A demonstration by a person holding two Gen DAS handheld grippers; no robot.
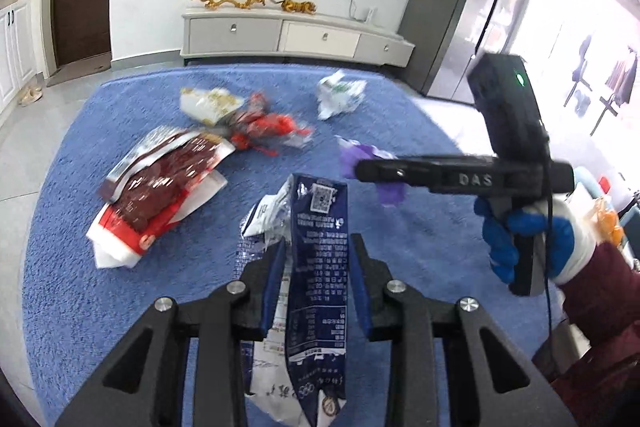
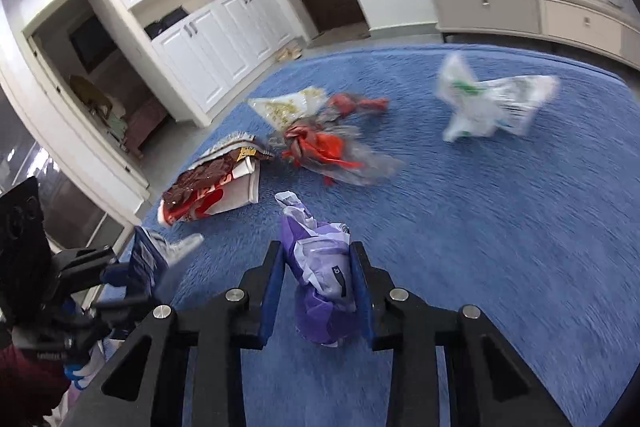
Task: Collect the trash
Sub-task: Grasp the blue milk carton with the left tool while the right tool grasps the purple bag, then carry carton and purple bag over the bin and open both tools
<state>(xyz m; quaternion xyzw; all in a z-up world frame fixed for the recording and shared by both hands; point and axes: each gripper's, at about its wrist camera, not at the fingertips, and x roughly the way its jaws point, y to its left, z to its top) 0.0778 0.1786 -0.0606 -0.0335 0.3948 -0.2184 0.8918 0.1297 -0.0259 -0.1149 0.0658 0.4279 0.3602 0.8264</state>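
Observation:
My left gripper (image 1: 318,247) is shut on a dark blue and white printed wrapper (image 1: 318,267), held above the blue cloth surface (image 1: 400,115). My right gripper (image 2: 318,255) is shut on a crumpled purple and white wrapper (image 2: 320,275), also lifted; it shows in the left wrist view (image 1: 360,169) with a bit of purple wrapper (image 1: 352,153) at its tip. The left gripper shows at the left edge of the right wrist view (image 2: 116,267) with its blue wrapper (image 2: 148,259).
On the cloth lie a red-brown snack bag (image 1: 156,195) (image 2: 208,187), a red and clear wrapper (image 1: 264,127) (image 2: 328,147), a white and gold wrapper (image 1: 208,103) (image 2: 288,107), and a white and green wrapper (image 1: 338,93) (image 2: 488,103). A TV cabinet (image 1: 296,35) stands beyond.

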